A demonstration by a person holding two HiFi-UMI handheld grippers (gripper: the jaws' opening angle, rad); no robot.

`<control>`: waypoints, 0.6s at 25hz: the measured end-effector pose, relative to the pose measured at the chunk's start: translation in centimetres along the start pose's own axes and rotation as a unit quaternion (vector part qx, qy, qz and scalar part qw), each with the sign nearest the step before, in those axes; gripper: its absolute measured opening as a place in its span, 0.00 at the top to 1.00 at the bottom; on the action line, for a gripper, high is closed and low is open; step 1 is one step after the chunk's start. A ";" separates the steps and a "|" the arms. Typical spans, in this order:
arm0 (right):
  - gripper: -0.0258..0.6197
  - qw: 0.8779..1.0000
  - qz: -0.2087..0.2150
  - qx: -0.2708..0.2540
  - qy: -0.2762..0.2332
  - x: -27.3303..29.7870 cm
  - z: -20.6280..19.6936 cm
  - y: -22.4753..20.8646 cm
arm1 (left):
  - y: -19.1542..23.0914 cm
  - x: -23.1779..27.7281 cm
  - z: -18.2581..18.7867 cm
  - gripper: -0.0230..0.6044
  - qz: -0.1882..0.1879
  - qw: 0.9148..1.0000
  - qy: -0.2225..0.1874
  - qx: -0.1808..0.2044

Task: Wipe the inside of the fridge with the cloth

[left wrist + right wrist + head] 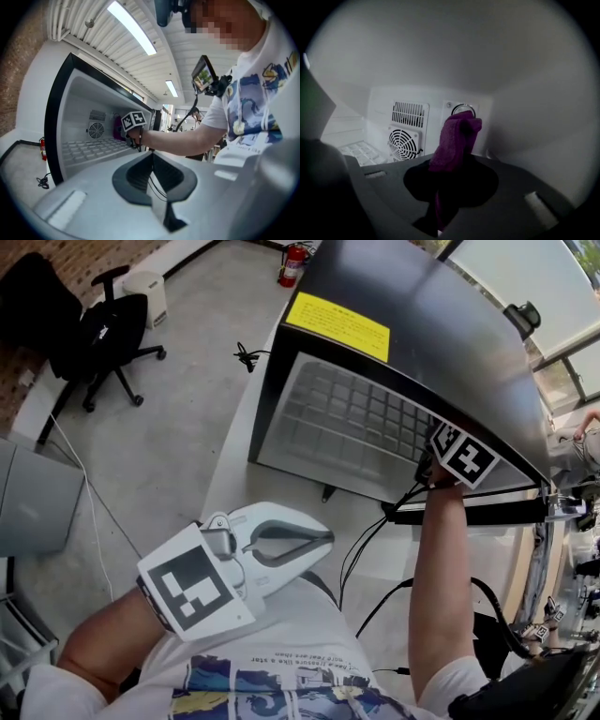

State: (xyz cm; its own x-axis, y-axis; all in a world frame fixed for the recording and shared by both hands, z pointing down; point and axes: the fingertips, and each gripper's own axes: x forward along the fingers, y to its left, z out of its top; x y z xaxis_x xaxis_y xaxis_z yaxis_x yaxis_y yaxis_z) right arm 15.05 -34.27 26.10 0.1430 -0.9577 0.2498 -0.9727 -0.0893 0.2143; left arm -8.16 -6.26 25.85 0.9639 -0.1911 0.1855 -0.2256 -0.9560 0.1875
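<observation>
head view: my left gripper point(319, 542) hung at 7 o'clock, outside the fridge point(412, 324). my right gripper point(459, 457) sat in its opening at 3 o'clock.

left gripper view: the tongs were pressed together on nothing.

right gripper view: the tongs pinched the purple cloth point(454, 138), which stood up near the back wall with the fan grille point(404, 142) at its 9 o'clock.
</observation>
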 end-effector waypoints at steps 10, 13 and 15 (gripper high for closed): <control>0.87 0.995 -0.011 -0.095 -0.019 2.0 0.4 0.0 | 0.1 -0.7 -0.1 0.95 0.009 1.000 0.008 0.005; 0.87 0.997 0.001 -0.079 -0.004 2.2 -0.2 1.2 | 0.4 -1.1 -0.2 0.95 0.010 1.000 0.007 0.006; 0.87 0.998 0.007 -0.066 0.008 2.3 -0.7 2.0 | 0.8 -2.5 -0.2 0.95 0.008 1.000 0.006 0.005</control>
State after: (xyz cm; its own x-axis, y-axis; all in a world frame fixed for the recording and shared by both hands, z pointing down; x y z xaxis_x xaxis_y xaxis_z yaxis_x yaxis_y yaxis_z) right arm 13.57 -36.47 27.72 0.1327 -0.9539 0.2691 -0.9422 -0.0371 0.3331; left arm -10.78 -6.50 25.75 0.9584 -0.2037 0.1999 -0.2393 -0.9553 0.1738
